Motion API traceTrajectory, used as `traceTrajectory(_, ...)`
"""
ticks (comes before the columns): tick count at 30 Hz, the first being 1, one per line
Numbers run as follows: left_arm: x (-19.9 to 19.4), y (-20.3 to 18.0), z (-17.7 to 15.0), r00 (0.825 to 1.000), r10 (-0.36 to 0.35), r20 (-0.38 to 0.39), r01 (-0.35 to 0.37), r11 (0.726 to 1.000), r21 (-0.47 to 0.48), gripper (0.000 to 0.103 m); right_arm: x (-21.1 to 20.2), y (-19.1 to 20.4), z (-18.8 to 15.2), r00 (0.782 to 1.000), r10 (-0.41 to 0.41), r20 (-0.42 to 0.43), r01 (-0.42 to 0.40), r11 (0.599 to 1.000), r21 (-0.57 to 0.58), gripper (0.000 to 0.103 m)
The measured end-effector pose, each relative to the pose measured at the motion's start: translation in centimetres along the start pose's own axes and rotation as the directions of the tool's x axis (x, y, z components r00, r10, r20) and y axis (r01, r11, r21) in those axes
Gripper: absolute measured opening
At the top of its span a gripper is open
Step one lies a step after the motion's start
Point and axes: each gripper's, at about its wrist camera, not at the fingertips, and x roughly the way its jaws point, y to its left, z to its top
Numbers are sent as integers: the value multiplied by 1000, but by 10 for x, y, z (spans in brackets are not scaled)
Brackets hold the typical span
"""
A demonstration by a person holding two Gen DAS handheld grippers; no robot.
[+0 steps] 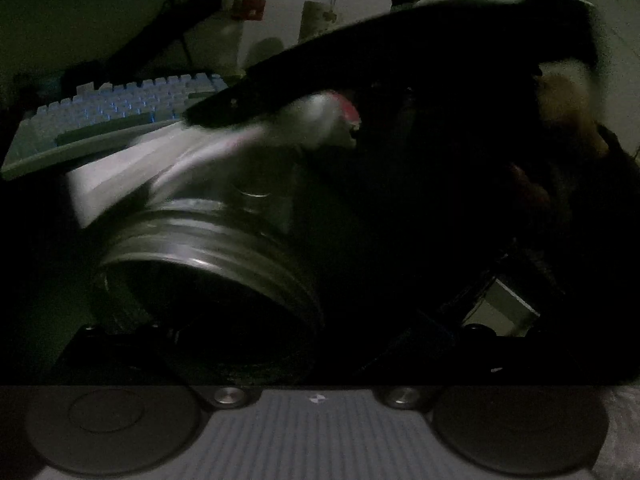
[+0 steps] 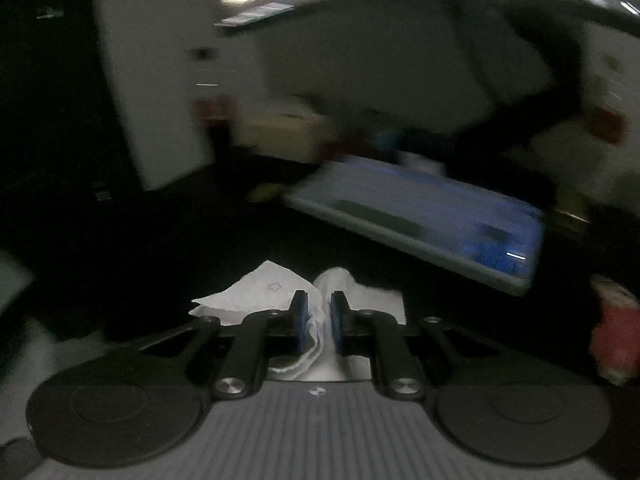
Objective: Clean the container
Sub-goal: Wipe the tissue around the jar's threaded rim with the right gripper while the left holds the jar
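Note:
In the left wrist view a clear jar (image 1: 208, 264) with a threaded mouth fills the middle, lying tilted with its mouth toward the camera. It sits between my left gripper's dark fingers, which look closed on it, though the fingers are mostly lost in shadow. A blurred white tissue (image 1: 132, 168) sweeps across the jar's far end. My right gripper (image 2: 319, 312) is shut on a crumpled white tissue (image 2: 320, 320) between its blue pads (image 2: 301, 320); the tissue fans out past the fingertips. The other device, dark and blurred, crosses the left wrist view (image 1: 420, 80).
A light blue and white keyboard (image 1: 104, 120) lies on the dark desk behind the jar; it also shows in the right wrist view (image 2: 420, 216). A bottle with a red label (image 1: 250, 0) and a white cup (image 1: 316, 20) stand at the back. A red object (image 2: 616, 332) sits at the right.

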Motion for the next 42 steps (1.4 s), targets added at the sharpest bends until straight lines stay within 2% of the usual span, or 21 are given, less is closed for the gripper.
traceTrajectory(3, -4, -1, -4, 1000, -21, 14, 21, 1000, 0, 103, -7, 1, -1, 1000, 12, -10, -12, 1000, -3, 17)
traceTrajectory(9, -3, 4, -3, 999, -43, 22, 43, 999, -7, 103, -21, 24, -14, 986, 163, 15, -161, 981, -112, 17)
traceTrajectory(11, -3, 4, -4, 999, -44, 21, 44, 999, -3, 103, -13, 14, -12, 989, 144, 14, -142, 985, -98, 16)
traceTrajectory(14, -4, 4, -4, 999, -43, 21, 43, 999, -2, 103, 5, -4, -3, 999, 32, -11, -32, 999, -20, 18)
traceTrajectory(15, -4, 5, -4, 999, -41, 22, 41, 999, -4, 103, 6, -5, -1, 999, 36, -22, -36, 999, -1, 18)
traceTrajectory(17, -4, 7, -4, 999, -42, 25, 42, 999, -8, 103, -1, 3, -4, 995, 94, -18, -95, 995, -35, 18)
traceTrajectory(20, -3, 10, -3, 999, -46, 23, 47, 999, -16, 103, -11, 22, -9, 978, 209, -15, -209, 970, -120, 18)
traceTrajectory(21, -2, 10, -2, 999, -42, 23, 42, 999, -15, 103, -12, 23, -9, 976, 218, -15, -218, 967, -135, 17)
traceTrajectory(23, -1, 10, -1, 999, -31, 21, 31, 999, -15, 103, -6, 12, -7, 984, 176, -9, -176, 977, -120, 16)
traceTrajectory(25, 0, 11, 1, 1000, -20, 24, 21, 1000, -23, 103, 4, -7, -3, 998, 59, -4, -59, 997, -43, 18)
traceTrajectory(26, 0, 11, 1, 1000, -18, 22, 19, 1000, -24, 103, 4, -10, -3, 999, 42, -1, -42, 999, -18, 17)
traceTrajectory(29, 0, 12, 1, 1000, -1, 25, 1, 1000, -28, 103, -3, -5, -9, 995, 100, 30, -99, 995, -18, 16)
traceTrajectory(31, 1, 11, 0, 999, 7, 33, -6, 1000, -28, 103, -11, 14, -17, 985, 161, 58, -155, 983, -101, 16)
traceTrajectory(33, 1, 9, -1, 999, 16, 40, -15, 1000, -23, 103, -13, 22, -22, 979, 187, 75, -175, 975, -140, 16)
traceTrajectory(35, 1, 8, -1, 999, 23, 42, -22, 1000, -20, 103, -5, 15, -19, 987, 137, 85, -129, 986, -102, 16)
traceTrajectory(38, 0, 10, -2, 999, 24, 43, -23, 999, -23, 103, 4, 1, -15, 996, 6, 90, -5, 1000, -18, 16)
traceTrajectory(40, -2, 12, -2, 999, 22, 47, -21, 999, -27, 103, 4, 2, -16, 995, 13, 98, -12, 1000, -9, 16)
traceTrajectory(42, -3, 14, -3, 998, 18, 52, -16, 999, -35, 103, -3, 13, -19, 990, 93, 102, -88, 994, -60, 16)
